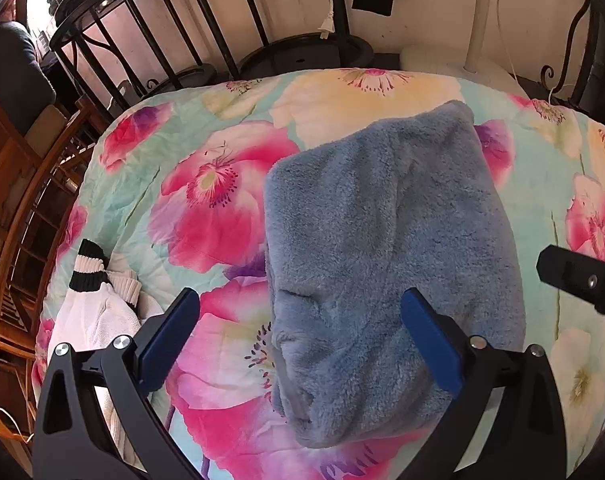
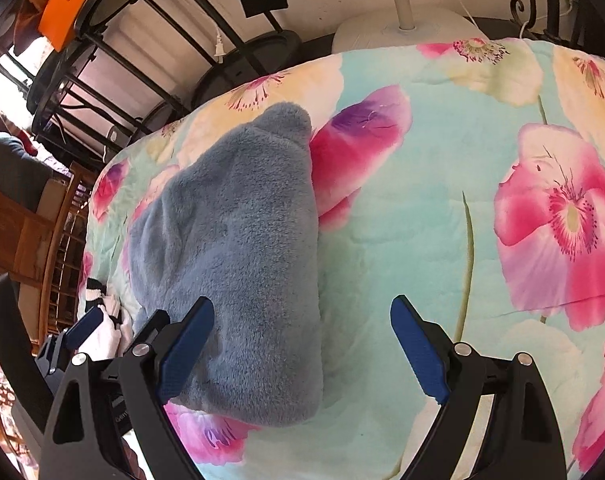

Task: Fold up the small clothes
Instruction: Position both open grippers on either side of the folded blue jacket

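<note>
on floral quilt (image 1: 222,128), folded fluffy blue garment (image 1: 382,240)

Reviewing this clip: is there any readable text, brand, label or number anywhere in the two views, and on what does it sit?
No text can be read in full.
Right hand-held gripper: small pale lettering on its black frame in the right wrist view, too small and cut off to read.
Blue fleece garment, floral quilt, white knit with black stripes, orange object: no writing visible.
Left hand-held gripper: no markings visible.
</note>
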{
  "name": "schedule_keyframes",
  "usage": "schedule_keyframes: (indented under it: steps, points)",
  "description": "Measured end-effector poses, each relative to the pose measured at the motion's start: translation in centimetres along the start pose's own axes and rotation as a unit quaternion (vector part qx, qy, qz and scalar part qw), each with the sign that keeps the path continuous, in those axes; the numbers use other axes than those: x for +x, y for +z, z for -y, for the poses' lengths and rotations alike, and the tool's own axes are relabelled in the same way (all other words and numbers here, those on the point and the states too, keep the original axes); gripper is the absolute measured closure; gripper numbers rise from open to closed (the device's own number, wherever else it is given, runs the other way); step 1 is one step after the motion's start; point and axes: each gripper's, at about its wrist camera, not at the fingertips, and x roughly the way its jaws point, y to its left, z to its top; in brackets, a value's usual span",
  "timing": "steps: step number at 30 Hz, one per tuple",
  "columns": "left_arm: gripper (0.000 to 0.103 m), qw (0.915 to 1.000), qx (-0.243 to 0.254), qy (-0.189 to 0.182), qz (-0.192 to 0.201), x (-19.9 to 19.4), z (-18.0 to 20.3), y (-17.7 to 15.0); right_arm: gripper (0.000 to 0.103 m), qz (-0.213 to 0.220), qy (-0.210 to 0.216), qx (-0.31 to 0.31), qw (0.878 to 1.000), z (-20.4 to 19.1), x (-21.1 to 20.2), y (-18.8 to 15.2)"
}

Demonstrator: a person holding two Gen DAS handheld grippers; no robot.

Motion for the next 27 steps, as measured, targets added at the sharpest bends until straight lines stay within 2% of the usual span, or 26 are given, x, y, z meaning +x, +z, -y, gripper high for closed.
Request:
schedule_keyframes:
  steps: [7, 12, 14, 18, 21, 27]
  points:
    - [0.005, 1.0000, -0.006, -0.004, -0.004, 0.1, -0.1, 0.0, 0.013, -0.003, 0.003, 0.001, 1.000, 0.0, 0.2, 0.0]
    - [0.005, 0.9985, -0.027, -0.038, -0.029, 1.2, -0.9, 0.1, 0.013, -0.005, 0.005, 0.008, 1.000, 0.1, 0.5, 0.1]
    - [0.005, 0.9960, -0.048, -0.063, -0.043, 1.8, -1.7, 0.1, 0.013, -0.005, 0.007, 0.012, 1.000, 0.3, 0.6, 0.2]
    - [0.005, 0.9853, -0.106, -0.112, -0.074, 3.2, -3.9, -0.1, 0.013, -0.007, 0.014, 0.022, 1.000, 0.5, 0.6, 0.3]
    - [0.004, 0.9830, -0.119, -0.110, -0.087, 4.1, -4.6, -0.3, 0.013, -0.011, 0.014, 0.012, 1.000, 0.1, 0.8, 0.0]
    - [0.004, 0.9747, -0.136, -0.124, -0.127, 6.4, -4.9, -1.5, 0.012, -0.062, -0.009, -0.022, 0.998, -0.4, 4.8, -1.7]
